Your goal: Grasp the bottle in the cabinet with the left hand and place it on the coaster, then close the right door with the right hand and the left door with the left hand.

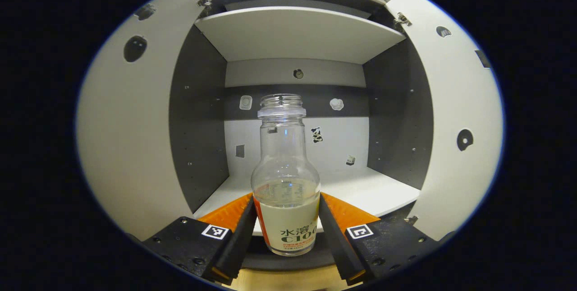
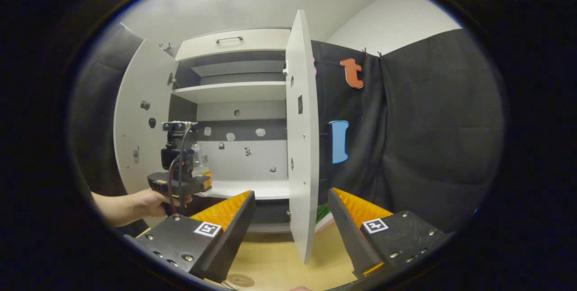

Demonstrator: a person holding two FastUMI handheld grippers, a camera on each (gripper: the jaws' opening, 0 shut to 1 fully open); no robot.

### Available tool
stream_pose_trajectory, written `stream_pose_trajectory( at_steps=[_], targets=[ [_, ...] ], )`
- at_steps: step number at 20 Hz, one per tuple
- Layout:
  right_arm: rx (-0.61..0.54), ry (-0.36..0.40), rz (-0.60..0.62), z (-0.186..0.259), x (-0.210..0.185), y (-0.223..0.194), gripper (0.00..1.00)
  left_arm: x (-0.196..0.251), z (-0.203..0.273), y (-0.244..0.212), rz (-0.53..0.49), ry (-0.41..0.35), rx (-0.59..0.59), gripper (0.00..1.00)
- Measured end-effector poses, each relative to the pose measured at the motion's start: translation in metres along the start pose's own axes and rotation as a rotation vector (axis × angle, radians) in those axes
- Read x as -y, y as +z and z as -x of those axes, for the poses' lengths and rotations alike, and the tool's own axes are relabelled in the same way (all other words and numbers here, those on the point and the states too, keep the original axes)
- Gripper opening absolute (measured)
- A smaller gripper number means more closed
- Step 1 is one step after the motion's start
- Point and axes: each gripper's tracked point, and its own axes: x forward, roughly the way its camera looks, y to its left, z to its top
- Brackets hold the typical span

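The left gripper (image 1: 287, 232) fingers are pinching the bottle (image 1: 286, 182) at the cabinet (image 1: 297, 34) shelf edge; the right gripper (image 2: 290, 232) fingers are spreading beside the right door (image 2: 301, 146).

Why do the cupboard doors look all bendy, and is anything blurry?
In the left gripper view the fisheye lens bows the white cabinet doors outward, while the clear glass bottle looks sharp. In the right gripper view the open right door stays nearly straight, and ceiling light glares at the top.
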Motion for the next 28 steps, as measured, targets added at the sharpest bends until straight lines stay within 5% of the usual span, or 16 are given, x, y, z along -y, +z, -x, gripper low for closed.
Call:
stream_pose_trajectory(
  at_steps=[14,20,28],
  targets=[
    [0.043,0.059,-0.018,0.049,-0.001,0.008,0.98,0.027,0.160,-0.027,0.030,-0.053,0.004,0.80],
    [0.118,0.045,-0.027,0.056,0.016,0.022,0.98,0.066,0.206,-0.097,0.043,-0.144,-0.076,0.81],
    [0.071,0.047,0.071,0.048,0.017,0.001,0.98,0.130,0.247,-0.198,-0.052,-0.324,-0.111,0.80]
  ],
)
